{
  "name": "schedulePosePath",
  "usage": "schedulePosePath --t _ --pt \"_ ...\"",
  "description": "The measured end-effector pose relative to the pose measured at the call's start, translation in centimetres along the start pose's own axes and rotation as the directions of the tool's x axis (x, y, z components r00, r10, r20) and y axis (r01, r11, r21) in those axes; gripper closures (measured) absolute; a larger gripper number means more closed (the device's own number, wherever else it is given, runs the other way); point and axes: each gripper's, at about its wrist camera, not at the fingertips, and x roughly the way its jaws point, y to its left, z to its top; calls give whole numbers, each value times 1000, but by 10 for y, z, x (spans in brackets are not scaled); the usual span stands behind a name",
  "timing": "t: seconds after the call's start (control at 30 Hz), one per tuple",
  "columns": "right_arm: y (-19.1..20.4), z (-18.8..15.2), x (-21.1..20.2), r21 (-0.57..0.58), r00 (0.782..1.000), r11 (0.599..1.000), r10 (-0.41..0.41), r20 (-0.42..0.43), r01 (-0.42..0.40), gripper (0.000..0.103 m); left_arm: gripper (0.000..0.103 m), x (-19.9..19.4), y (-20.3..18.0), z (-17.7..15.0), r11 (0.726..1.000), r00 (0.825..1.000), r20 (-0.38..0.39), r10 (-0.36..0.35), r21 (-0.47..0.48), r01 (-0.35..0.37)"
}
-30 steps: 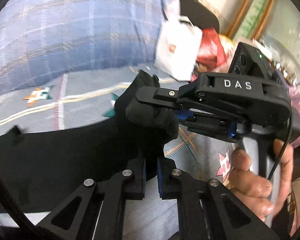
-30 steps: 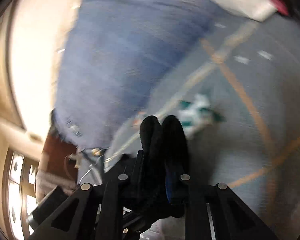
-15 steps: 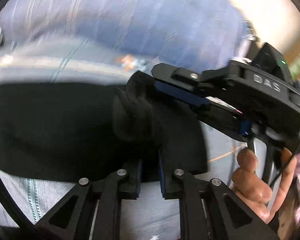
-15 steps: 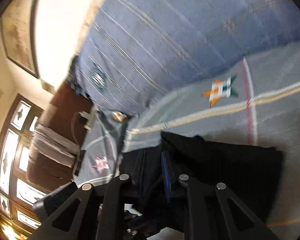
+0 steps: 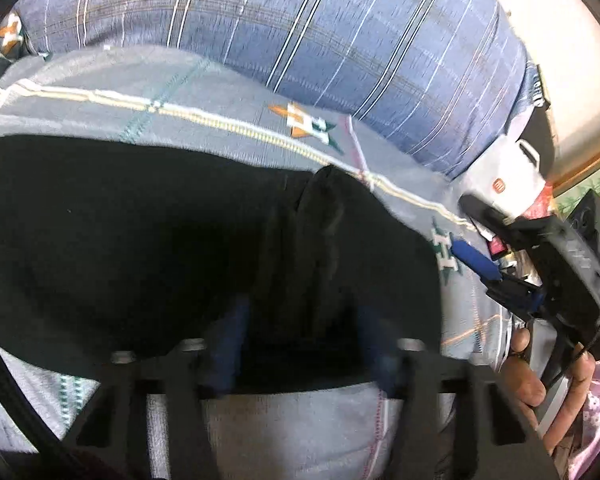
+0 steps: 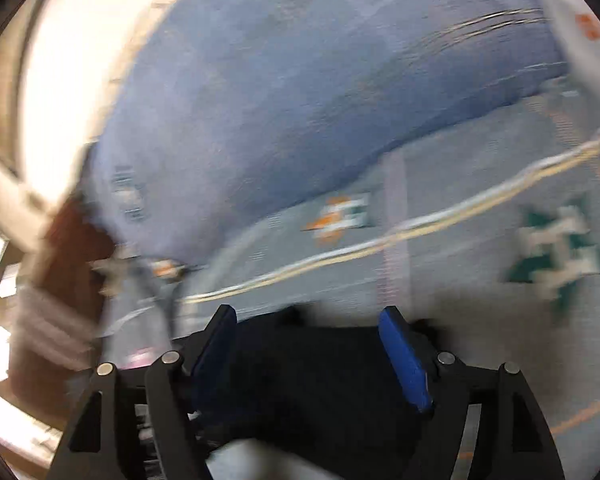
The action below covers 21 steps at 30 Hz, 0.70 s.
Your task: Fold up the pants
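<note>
Now both grippers have just been opening: the left gripper (image 5: pixel 300 316) stands loose around a raised fold of the black pants (image 5: pixel 120 240), and the right gripper (image 6: pixel 308 344) is wide, released. The pants lie on the patterned bedcover (image 5: pixel 228 92) before a striped pillow (image 5: pixel 340 32). The fold seems laid; next, I think, comes regrasping for another fold.

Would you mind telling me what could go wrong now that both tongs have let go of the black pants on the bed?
1. A ridge of the black pants stands up between the left tongs, whose jaws have just been opening; pulling back may drag it and spoil the fold.
2. The right tongs have just opened too, with cloth below them; it could snag.
3. The right view is blurred, so alignment is unclear.
</note>
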Motion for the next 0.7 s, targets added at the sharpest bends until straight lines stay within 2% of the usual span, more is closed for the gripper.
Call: schedulePosePath --t 0.03,0.07,0.1,0.13,0.2,0.27,0.3,0.37,0.47,0.6,0.7 --pt "-5 -1 5 9 997 998 -69 -15 69 26 77 4 1 -1 1000 1000 -6 22 3 -22" --pt "-11 -1 10 23 995 995 -99 -33 100 28 84 6 1 -1 999 999 -2 36 0 -36" --pt "-17 -1 15 42 993 994 -97 -63 100 30 89 2 0 -2 1000 1000 3 31 -2 -31" --pt "-22 -3 19 58 993 995 -78 -93 84 36 90 -6 -3 -5 1000 1000 13 28 3 -28" --pt "-24 -6 19 64 993 996 -59 -101 65 43 90 -21 -10 -13 995 995 48 87 37 -89" --pt "-19 -10 15 36 994 997 -57 -89 61 43 90 -22 -12 -17 989 989 64 133 60 -136" --pt "-16 -12 15 25 994 998 -60 -94 63 43 90 -16 -4 -16 984 984 49 172 39 -174" --pt "-12 -16 22 13 989 997 -70 -127 73 43 89 -9 8 -14 985 985 32 172 8 -172" --pt "-8 -18 25 -11 986 997 -72 -149 71 43 86 -6 -3 -13 973 975 38 217 76 -220" --pt "-8 -25 14 -15 989 998 -68 -135 66 43 85 -3 3 -10 979 980 23 199 47 -200" --pt "-18 -39 19 37 983 999 -32 -179 39 43 85 -2 7 -6 984 984 3 177 22 -177"
